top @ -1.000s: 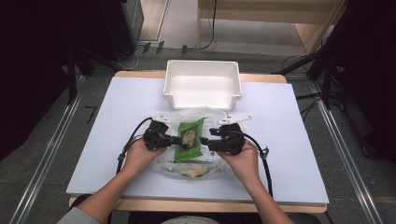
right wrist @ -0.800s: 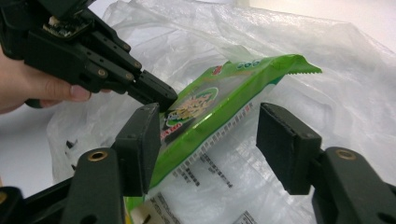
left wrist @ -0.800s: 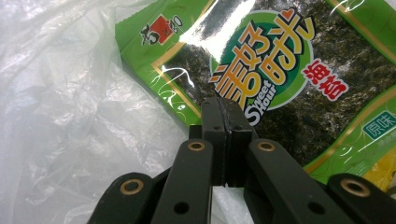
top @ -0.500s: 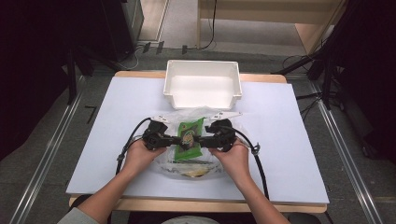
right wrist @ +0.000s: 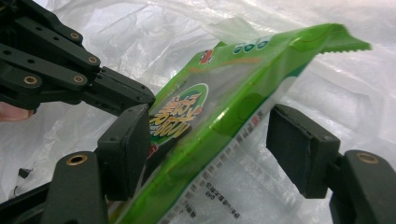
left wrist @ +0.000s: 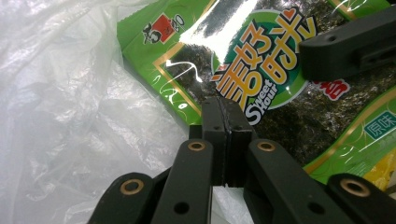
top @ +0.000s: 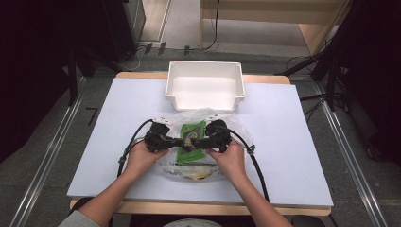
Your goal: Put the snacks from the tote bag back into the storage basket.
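A green seaweed snack packet lies on a crumpled clear plastic bag in the middle of the table. My left gripper comes in from the left. Its jaws are shut tight over the packet's printed face, and I cannot tell whether any film is pinched between them. My right gripper comes in from the right and is open. The tilted packet stands between its two pads. In the right gripper view, the left gripper's jaw tips reach the packet's left edge.
A white plastic bin stands behind the bag at the table's far edge. A pale yellowish item lies in the bag near the person's hands. The white table top extends to both sides. Cables trail from each gripper.
The right gripper has moved left, closer to the left gripper, and now straddles the packet. The left gripper has barely moved.
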A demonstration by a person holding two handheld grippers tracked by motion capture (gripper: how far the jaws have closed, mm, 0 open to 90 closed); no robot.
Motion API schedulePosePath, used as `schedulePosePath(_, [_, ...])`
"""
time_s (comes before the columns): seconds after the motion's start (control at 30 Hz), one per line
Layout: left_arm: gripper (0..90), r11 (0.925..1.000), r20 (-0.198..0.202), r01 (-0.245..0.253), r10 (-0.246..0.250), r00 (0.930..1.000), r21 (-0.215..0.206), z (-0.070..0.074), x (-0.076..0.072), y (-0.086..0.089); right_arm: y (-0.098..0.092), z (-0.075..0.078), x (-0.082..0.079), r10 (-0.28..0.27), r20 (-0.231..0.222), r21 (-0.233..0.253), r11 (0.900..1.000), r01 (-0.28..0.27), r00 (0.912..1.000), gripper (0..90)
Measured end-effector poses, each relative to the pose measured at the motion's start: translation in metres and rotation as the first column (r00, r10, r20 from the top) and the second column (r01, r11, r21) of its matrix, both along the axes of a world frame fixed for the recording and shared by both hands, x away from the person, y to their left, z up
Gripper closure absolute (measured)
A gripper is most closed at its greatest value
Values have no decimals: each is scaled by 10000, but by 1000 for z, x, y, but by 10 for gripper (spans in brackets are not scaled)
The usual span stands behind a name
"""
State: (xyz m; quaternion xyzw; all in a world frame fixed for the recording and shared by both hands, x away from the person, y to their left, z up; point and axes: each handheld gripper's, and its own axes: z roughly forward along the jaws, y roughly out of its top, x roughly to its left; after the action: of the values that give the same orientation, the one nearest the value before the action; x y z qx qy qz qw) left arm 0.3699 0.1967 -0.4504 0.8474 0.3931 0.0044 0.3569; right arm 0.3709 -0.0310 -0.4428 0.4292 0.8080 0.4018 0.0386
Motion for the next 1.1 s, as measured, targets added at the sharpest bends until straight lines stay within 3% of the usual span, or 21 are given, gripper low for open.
schedulePosePath(0.47, [882,9999,0,-40,40,10000,-104,1,0,0,3,-6,5,156,-564,371,9992,-136,9983,446])
schedulePosePath(0.63, [866,9990,405,-331,343,9986,-286,5,-1,3,1,-4,4,270,-694,592,9980,-229,9972,506])
schedulePosePath(1.1, [828,9955,631,-833,860,9943,-444,9,4,16,-6,4,-2,549,-529,937,9944,-498,9971,579])
